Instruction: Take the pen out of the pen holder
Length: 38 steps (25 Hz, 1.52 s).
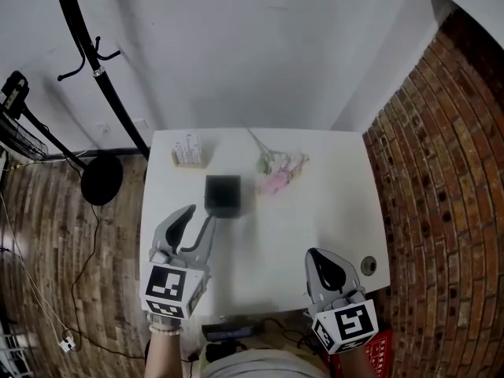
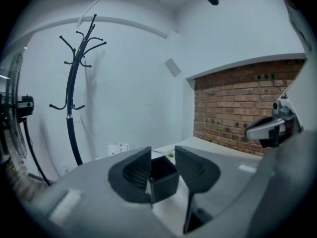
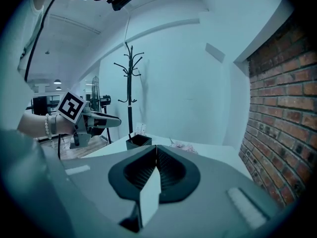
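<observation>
A black square pen holder stands on the white table, left of the middle. In the right gripper view a thin dark pen pokes up from the holder's left corner; the head view does not show it. My left gripper is open just in front of the holder. In the left gripper view the holder shows in the gap between the spread jaws of that gripper, apart from both pads. My right gripper is shut and empty near the table's front right, its jaws pressed together.
A sprig of pink flowers lies right of the holder, and a small box sits at the table's back left. A round hole is near the front right corner. A black coat stand and a brick wall flank the table.
</observation>
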Tool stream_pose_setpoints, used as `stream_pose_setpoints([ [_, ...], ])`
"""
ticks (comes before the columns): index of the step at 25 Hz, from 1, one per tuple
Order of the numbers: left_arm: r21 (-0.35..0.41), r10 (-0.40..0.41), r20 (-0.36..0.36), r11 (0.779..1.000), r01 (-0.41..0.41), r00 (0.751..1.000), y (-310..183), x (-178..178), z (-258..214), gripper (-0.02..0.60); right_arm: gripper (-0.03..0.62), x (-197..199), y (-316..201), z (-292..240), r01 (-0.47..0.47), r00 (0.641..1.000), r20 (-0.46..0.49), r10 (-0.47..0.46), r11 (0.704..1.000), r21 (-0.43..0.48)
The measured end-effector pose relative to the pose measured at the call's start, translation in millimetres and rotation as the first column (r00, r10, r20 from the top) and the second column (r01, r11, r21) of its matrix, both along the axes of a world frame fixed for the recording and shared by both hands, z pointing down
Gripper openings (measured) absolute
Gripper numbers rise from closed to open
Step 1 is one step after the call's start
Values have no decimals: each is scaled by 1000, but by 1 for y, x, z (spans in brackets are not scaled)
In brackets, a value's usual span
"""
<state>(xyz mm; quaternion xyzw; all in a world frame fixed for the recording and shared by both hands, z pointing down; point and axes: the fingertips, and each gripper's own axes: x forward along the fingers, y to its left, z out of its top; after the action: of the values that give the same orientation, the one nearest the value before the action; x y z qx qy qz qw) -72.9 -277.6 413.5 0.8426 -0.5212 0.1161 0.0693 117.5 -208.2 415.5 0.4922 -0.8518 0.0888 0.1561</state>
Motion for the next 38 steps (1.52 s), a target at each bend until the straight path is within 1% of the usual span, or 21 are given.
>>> stream_pose_setpoints([
  [6,-31,-5,2,1000,5,1000,-17,1,22,137,5,9,-5,8,-23,1000,-11,23,1000,-20],
  [10,-79,-16,6,997,16,1000,-24,0,39,137,5,12,-7,15,-28,1000,-15,27,999,-43],
  [16,-119,-24,15,993,26,1000,-35,-5,62,137,5,15,-10,25,-38,999,-17,37,997,-70],
  [21,-126,-34,21,991,36,999,-44,-7,75,137,5,19,-8,32,-49,999,-20,47,995,-90],
  [24,-147,-41,23,988,44,999,-46,-7,83,133,5,21,-6,35,-50,999,-23,48,994,-101],
  [27,-168,-44,18,985,46,999,-49,-6,89,121,5,23,-7,38,-56,998,-26,53,993,-106],
  [32,-150,-42,19,988,45,999,-57,-2,93,103,5,23,-8,40,-58,998,-27,55,992,-113],
  [34,-147,-48,17,988,50,999,-58,-2,93,84,5,23,-7,41,-58,998,-27,55,992,-114],
  [36,-146,-58,17,988,60,998,-59,-3,93,35,5,23,-7,41,-57,998,-26,54,992,-114],
  [38,-144,-56,14,988,58,998,-59,-2,92,31,5,23,-7,41,-56,998,-25,53,992,-113],
])
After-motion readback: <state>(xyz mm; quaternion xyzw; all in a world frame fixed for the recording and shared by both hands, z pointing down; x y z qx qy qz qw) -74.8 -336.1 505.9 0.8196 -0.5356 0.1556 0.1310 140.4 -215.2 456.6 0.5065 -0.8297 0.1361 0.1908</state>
